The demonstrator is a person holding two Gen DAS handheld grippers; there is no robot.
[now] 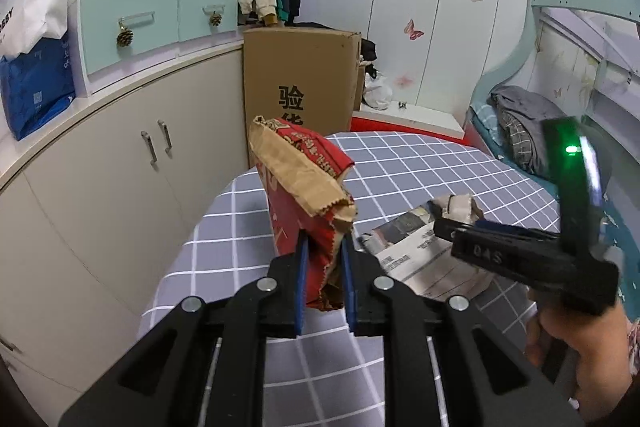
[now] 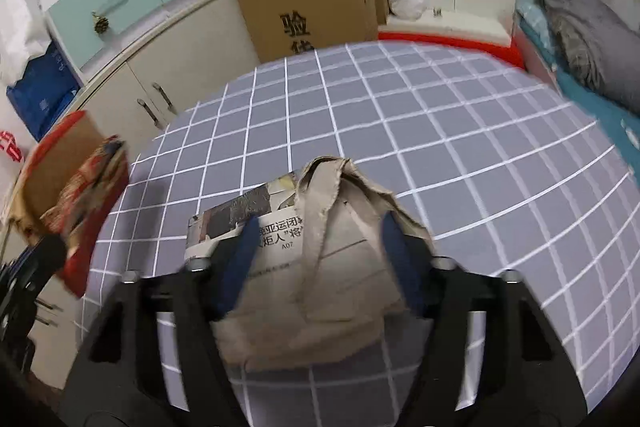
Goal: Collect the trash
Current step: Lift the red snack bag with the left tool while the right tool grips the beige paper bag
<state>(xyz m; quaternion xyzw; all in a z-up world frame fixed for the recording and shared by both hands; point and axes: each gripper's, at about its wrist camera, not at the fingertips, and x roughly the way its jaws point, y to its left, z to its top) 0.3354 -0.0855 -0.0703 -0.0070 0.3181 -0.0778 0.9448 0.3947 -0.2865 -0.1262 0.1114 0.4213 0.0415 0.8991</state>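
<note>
My left gripper [image 1: 325, 247] is shut on a red and brown snack bag [image 1: 304, 183], holding it upright above the grey checked table [image 1: 420, 163]. The bag also shows blurred at the left of the right wrist view [image 2: 76, 187]. My right gripper [image 2: 316, 231] has its blue fingers [image 2: 244, 247] spread around a folded newspaper [image 2: 332, 267] lying on the table; whether they press on it is not clear. In the left wrist view the right gripper [image 1: 456, 223] sits over the newspaper [image 1: 416, 251] at the right.
A tall cardboard box [image 1: 300, 79] stands behind the table. Beige cabinets [image 1: 120, 163] with mint drawers [image 1: 152, 23] run along the left. A bed [image 1: 520, 131] with grey bedding lies at the right. A blue and white bag [image 1: 36, 67] sits on the cabinet top.
</note>
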